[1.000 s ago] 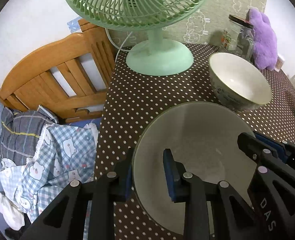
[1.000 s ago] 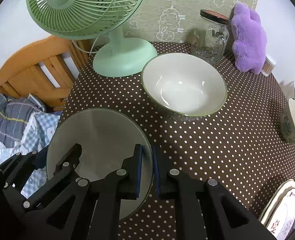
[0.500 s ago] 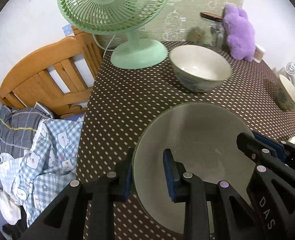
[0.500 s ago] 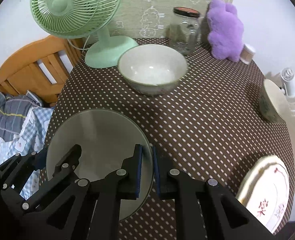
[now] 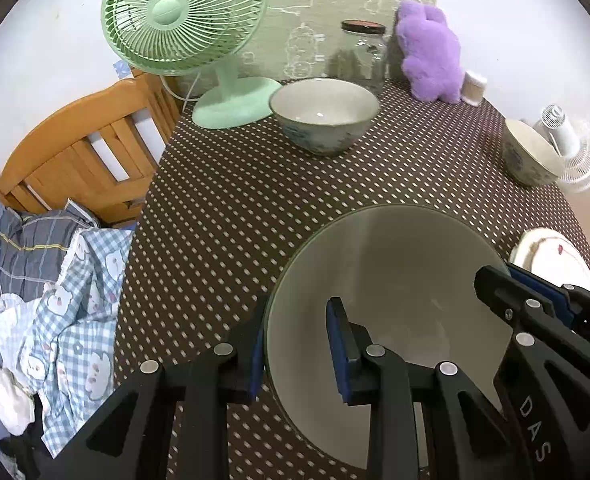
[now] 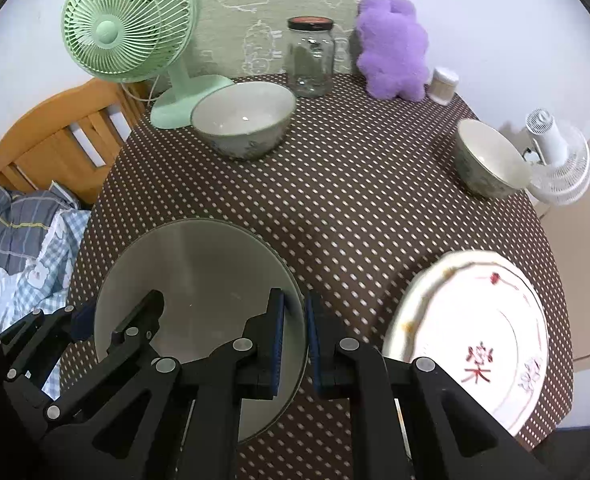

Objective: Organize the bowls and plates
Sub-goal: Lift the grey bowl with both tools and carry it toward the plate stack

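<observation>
Both grippers hold one large grey-green bowl (image 5: pixel 399 280) above the brown dotted table. My left gripper (image 5: pixel 297 344) is shut on its left rim, and my right gripper (image 6: pixel 293 336) is shut on its right rim (image 6: pixel 199 280). A patterned bowl (image 5: pixel 325 114) stands at the back by the fan; it also shows in the right wrist view (image 6: pixel 243 120). A smaller bowl (image 6: pixel 489 158) sits at the right edge. A white plate (image 6: pixel 471 332) with red marks lies at the front right.
A green fan (image 6: pixel 129 24), a glass jar (image 6: pixel 310 56), a purple plush toy (image 6: pixel 391 46) and a small container (image 6: pixel 443 85) stand along the back. A white fan (image 6: pixel 555 160) is off the right edge. A wooden chair (image 5: pixel 79 152) and bedding (image 5: pixel 55 280) lie left.
Both grippers have pulled back and up with the large bowl. The fan and patterned bowl now look farther away, and the small bowl and white plate have come into view.
</observation>
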